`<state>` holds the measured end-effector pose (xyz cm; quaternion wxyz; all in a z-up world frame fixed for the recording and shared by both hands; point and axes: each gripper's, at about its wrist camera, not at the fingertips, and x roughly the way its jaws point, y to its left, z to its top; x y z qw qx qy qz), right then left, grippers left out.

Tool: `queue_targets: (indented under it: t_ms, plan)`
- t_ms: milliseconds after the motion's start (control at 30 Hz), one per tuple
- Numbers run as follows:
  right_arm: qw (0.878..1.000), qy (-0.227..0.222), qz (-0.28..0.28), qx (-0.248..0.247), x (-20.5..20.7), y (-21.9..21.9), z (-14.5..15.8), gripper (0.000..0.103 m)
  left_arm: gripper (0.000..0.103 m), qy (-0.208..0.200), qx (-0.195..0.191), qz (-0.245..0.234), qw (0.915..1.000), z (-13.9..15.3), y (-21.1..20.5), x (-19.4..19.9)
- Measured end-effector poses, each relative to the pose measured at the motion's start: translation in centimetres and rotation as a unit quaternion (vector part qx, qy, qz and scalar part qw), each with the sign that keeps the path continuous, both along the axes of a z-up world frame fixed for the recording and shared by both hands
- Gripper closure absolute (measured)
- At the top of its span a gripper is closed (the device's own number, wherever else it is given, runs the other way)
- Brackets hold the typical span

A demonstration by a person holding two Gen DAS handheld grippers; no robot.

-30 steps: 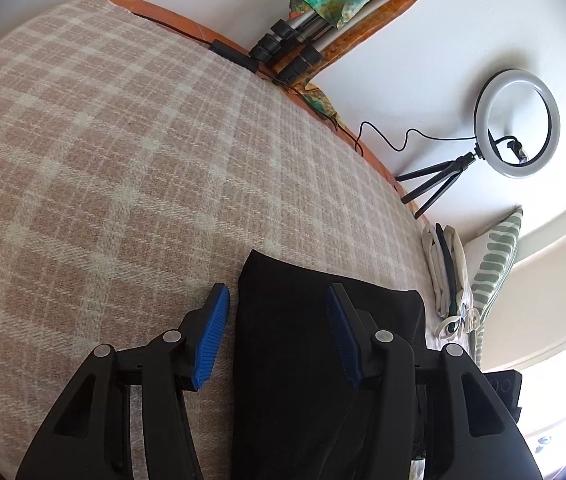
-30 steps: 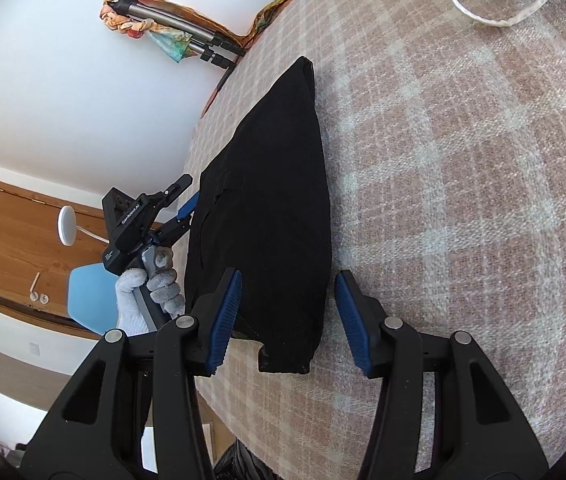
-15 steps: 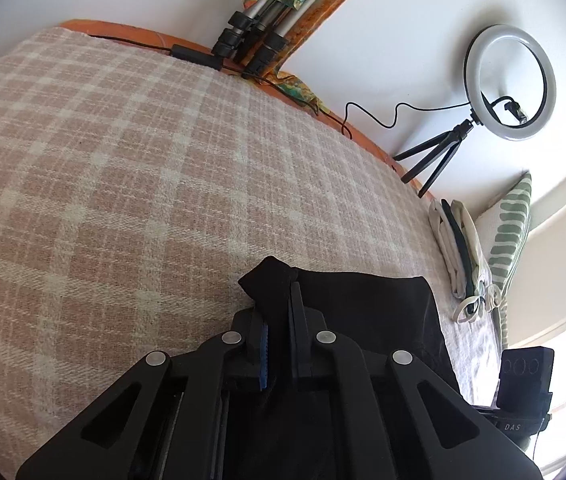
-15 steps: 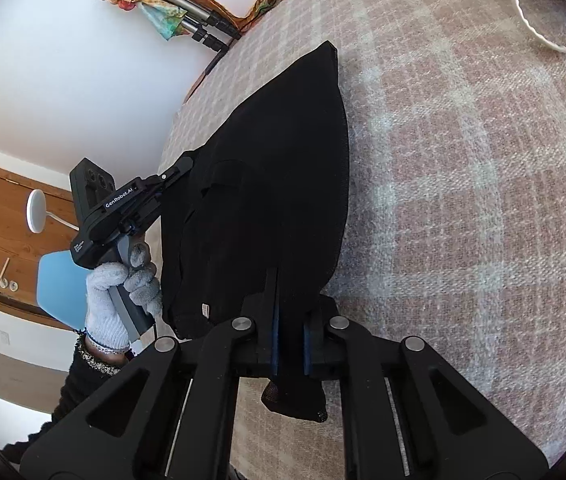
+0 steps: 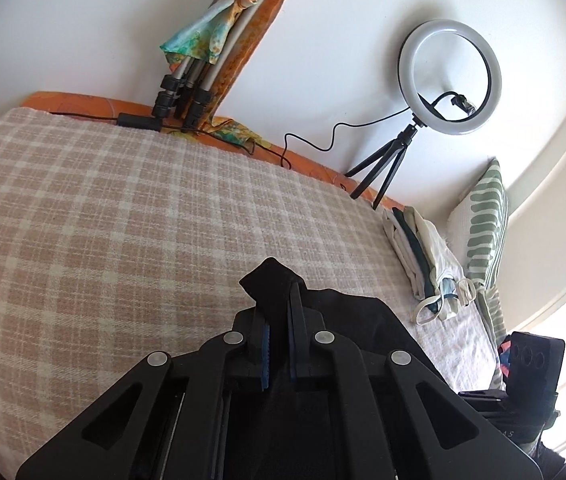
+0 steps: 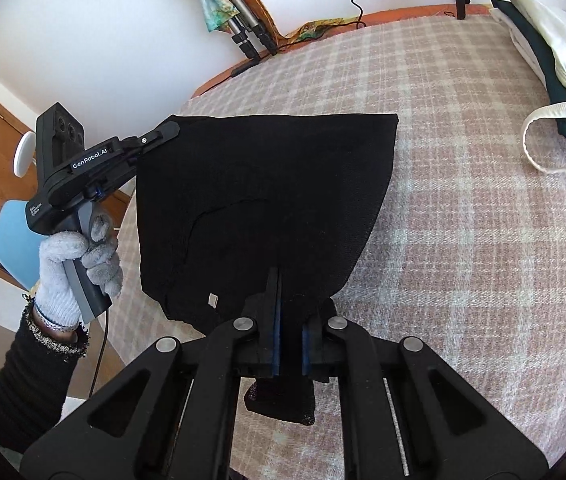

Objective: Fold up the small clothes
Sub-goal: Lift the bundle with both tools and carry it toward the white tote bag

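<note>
Both grippers were spread a second ago; now both are pinching cloth. Left gripper (image 6: 167, 130), held in a grey-gloved hand (image 6: 79, 262), is clamped on one corner of the black knit garment (image 6: 267, 200), fingers pressed together with fabric poking out past the tips. Garment now hangs lifted and stretched over the pink-and-cream checked blanket (image 6: 463, 240) instead of lying flat. Right gripper (image 6: 288, 320) is clamped on the near corner, a loose tail drooping below it. My read: grasp done, fold-over is next. Pile of white and dark green clothes (image 6: 551, 60) sits well apart at far right.
</note>
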<state>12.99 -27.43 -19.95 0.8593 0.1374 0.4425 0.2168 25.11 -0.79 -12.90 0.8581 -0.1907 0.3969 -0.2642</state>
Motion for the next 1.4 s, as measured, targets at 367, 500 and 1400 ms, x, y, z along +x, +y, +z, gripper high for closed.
queue_targets:
  t_ms: [367, 500, 1400]
  plan:
    - [0.997, -0.047, -0.040, -0.039, -3.1, -5.5, 4.4, 0.095, 0.099, -0.036, -0.021, -0.048, 0.9980, 3.9, -6.2, 0.0]
    - [0.994, -0.060, -0.064, -0.058, -3.9, -8.4, 5.8, 0.095, 0.099, -0.045, -0.028, -0.071, 0.9961, 5.0, -9.8, 0.7]
    - [0.948, -0.088, -0.228, -0.203, 5.5, -32.1, 10.6, 0.095, 0.099, -0.104, -0.012, -0.113, 0.9880, 7.7, -36.0, 10.8]
